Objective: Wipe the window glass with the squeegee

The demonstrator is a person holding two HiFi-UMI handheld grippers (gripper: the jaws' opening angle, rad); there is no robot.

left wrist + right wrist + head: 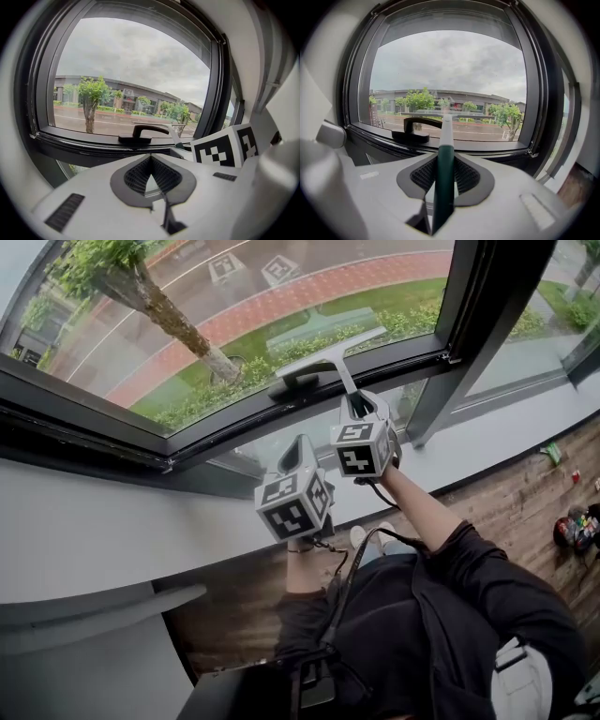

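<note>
Squeegee sat low on the glass, blade lying across the pane just above the bottom frame, shaft running down toward 6 o'clock into the right gripper. In the right gripper view the green grip stood upright between the jaws of the right gripper, which were clamped on it from both sides; the pale shaft ran on to the pane at 12 o'clock. Dark window handle lay on the frame at about 7 o'clock from the blade, just beside the shaft; it showed at 10 o'clock in the right gripper view.

Left gripper hung at 7 o'clock from the right one, near it, apart from the squeegee. In its own view the left gripper had its jaws closed tip to tip with nothing between them, window handle at 12 o'clock ahead.

Outside at 10 o'clock, a tree. Below the frame a pale sill, then a wood floor at 4 o'clock.
</note>
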